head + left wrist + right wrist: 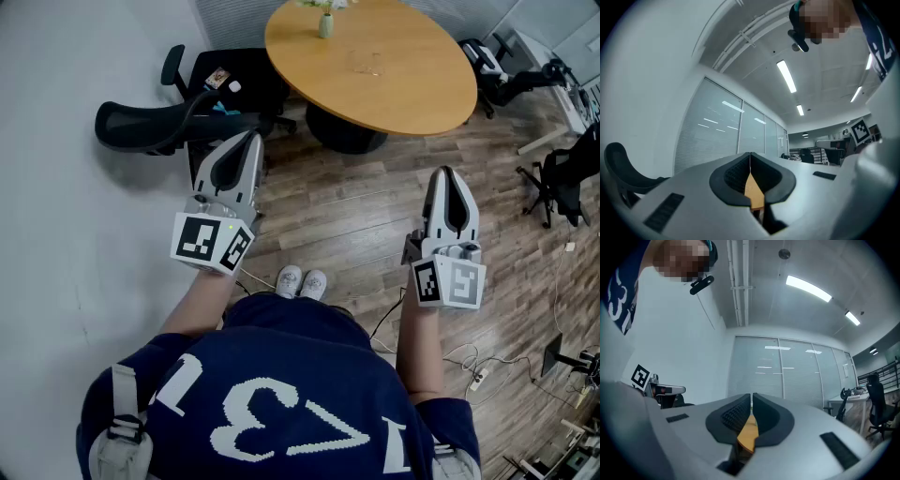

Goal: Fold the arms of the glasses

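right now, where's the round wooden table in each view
head view: the table is at top centre.
left gripper view: only a tan sliver shows low centre, in the notch of the shut left claw.
right gripper view: the same tan sliver shows low centre, under the right claw.
shared landmark: the window blinds behind the table.
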A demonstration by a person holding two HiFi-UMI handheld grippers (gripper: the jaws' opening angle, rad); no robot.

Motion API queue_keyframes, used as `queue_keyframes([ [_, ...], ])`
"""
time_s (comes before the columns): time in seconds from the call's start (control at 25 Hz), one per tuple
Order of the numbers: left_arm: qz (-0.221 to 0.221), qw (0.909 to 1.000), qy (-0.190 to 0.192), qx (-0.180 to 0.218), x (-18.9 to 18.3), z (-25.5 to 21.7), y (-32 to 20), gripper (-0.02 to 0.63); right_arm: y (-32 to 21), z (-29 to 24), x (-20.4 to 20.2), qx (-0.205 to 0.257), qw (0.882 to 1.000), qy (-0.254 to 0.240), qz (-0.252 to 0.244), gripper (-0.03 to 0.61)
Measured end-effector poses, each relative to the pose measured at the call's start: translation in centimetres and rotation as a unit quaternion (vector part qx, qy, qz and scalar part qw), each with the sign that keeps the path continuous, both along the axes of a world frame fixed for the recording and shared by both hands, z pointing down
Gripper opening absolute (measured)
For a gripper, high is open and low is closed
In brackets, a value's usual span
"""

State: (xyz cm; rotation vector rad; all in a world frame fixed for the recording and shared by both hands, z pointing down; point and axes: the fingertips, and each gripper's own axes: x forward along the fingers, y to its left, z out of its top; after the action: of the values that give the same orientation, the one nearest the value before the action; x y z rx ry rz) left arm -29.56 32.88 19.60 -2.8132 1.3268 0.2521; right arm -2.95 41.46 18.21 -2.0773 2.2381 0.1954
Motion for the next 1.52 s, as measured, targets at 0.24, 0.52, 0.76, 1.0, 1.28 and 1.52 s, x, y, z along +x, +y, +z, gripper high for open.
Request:
queue_keyframes([
  [0.24, -0.001, 0.9998, -0.005, 0.021, 0.8, -0.7, 0.6, 0.015, 0.1, 0.0, 0.2, 0.000, 1.000, 0.002, -0.010, 0.035],
  [0.52, -0.002, 0.9998, -0.003, 0.017, 1.9, -0.4, 0.7, 0.015, 0.0, -0.5, 0.5, 0.009, 1.000, -0.002, -0.030, 0.034],
  [0.76, -0.010, 0.9998, 0.001, 0.015, 2.9, -0.1, 0.5, 0.015, -0.2, -0.6, 1.9, 0.019, 0.998, -0.029, -0.050, 0.034],
  [1.0, -0.015, 0.9998, -0.001, 0.011, 3.3, 0.4, -2.0, 0.015, -2.7, -0.6, 3.4, 0.027, 0.998, -0.038, -0.048, 0.034],
  [1.28, -0.004, 1.0000, 0.001, 0.007, 4.9, 1.3, -10.0, 0.015, -10.2, -0.3, 4.4, 0.030, 0.998, -0.030, -0.041, 0.034],
  [1.52, 0.027, 0.9996, -0.001, 0.006, 7.2, 1.4, -19.5, 0.015, -19.5, -0.6, 5.5, 0.036, 0.999, -0.025, -0.023, 0.034],
])
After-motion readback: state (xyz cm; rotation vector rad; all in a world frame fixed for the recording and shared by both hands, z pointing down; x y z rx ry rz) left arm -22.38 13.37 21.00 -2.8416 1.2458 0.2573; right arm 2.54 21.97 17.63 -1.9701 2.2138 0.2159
